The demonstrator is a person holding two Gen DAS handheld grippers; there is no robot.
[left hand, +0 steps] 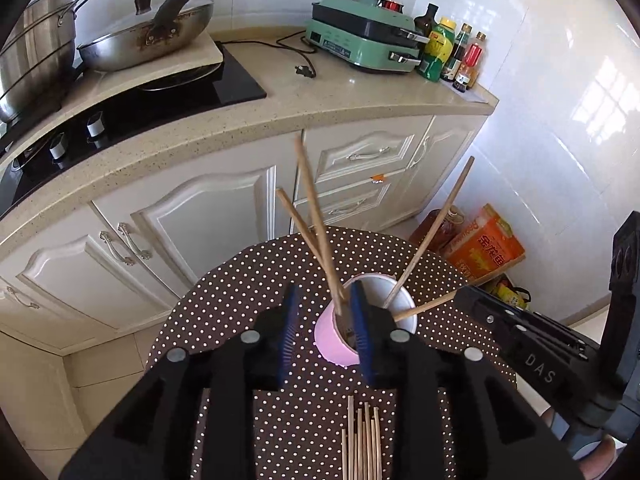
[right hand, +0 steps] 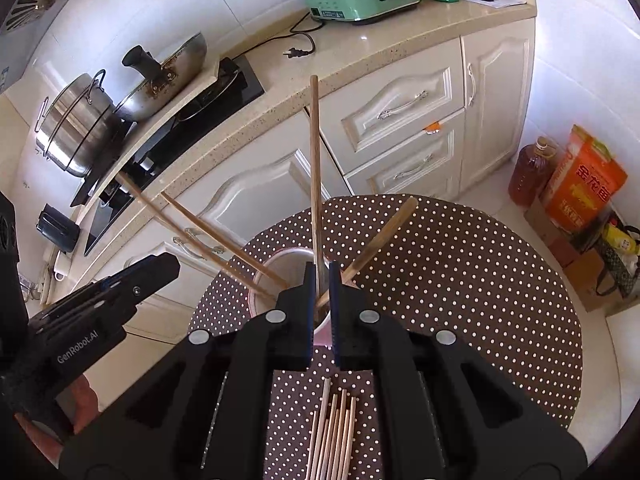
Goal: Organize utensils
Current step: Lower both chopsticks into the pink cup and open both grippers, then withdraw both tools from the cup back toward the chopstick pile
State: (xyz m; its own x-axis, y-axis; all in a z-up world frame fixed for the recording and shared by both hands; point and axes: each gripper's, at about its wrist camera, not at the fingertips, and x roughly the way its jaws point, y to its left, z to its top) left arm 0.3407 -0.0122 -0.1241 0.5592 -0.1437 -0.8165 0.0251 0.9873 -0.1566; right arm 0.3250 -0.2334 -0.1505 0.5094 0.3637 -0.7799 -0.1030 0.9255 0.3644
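Note:
A pink and white cup [left hand: 382, 300] stands on the round dotted table [left hand: 240, 300] and holds several wooden chopsticks [left hand: 434, 232]. My left gripper [left hand: 326, 336] is open, one blue pad at the cup's rim. A chopstick [left hand: 316, 216] leans in the cup between its jaws, not clamped. In the right wrist view my right gripper [right hand: 321, 312] is shut on an upright chopstick [right hand: 315, 168] that stands in the cup [right hand: 276, 268]. A bundle of chopsticks [left hand: 362, 440] lies flat on the table in front; it also shows in the right wrist view [right hand: 334, 432].
White kitchen cabinets [left hand: 208, 216] and a stone counter [left hand: 280, 96] stand behind the table. A wok [left hand: 148, 40], a steel pot [left hand: 36, 48], a green grill appliance [left hand: 360, 36] and bottles [left hand: 452, 52] sit on the counter. An oil bottle and an orange bag [right hand: 584, 184] stand on the floor.

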